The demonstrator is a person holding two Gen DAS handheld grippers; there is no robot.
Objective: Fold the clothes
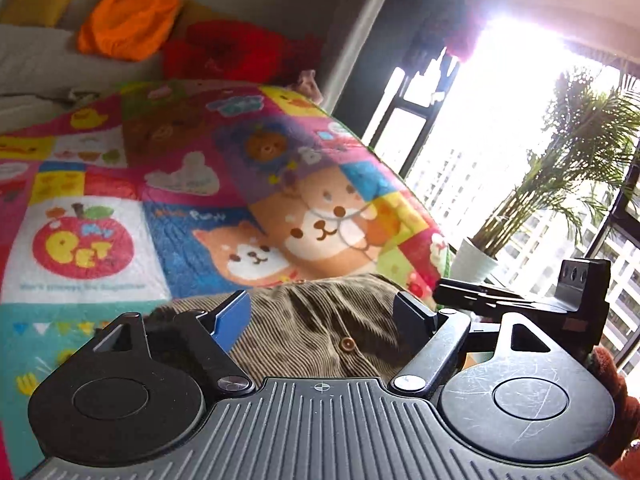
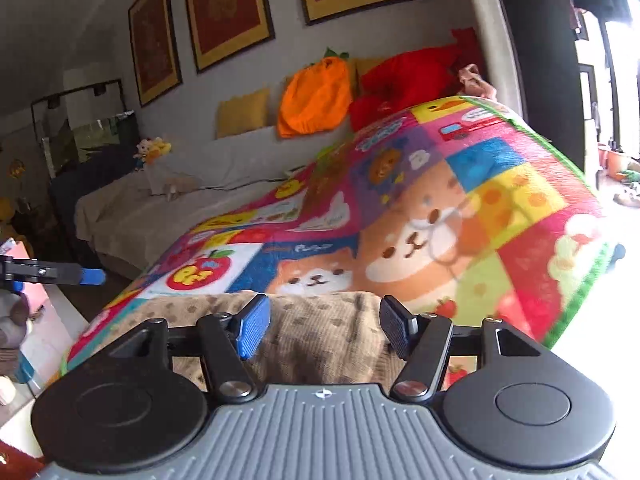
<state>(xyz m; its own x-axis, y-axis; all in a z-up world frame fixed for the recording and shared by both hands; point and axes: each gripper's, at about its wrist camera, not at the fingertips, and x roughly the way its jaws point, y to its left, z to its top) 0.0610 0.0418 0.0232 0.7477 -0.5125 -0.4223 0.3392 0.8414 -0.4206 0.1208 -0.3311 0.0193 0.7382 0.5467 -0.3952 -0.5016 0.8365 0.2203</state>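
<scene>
While both devices hover low over the bed, the left gripper [image 1: 324, 312] has its jaws spread wide, nothing held — the brown corduroy garment [image 1: 320, 320] with a wooden button [image 1: 346, 345] lies directly below and between them. The right gripper [image 2: 322, 324] likewise shows wide, empty jaws above the same garment [image 2: 320, 332], whose fabric here looks tan with darker spots. This clothing rests on the near edge of a patchwork cartoon blanket [image 1: 160, 200] extending toward 12 o'clock. At 11 o'clock, an orange cushion [image 1: 128, 20] and red cushion [image 1: 228, 50] sit against the wall. A potted palm [image 1: 568, 168] stands at 2 o'clock by the window. From the right wrist, the left gripper's blue-tipped finger shows at 9 o'clock.
</scene>
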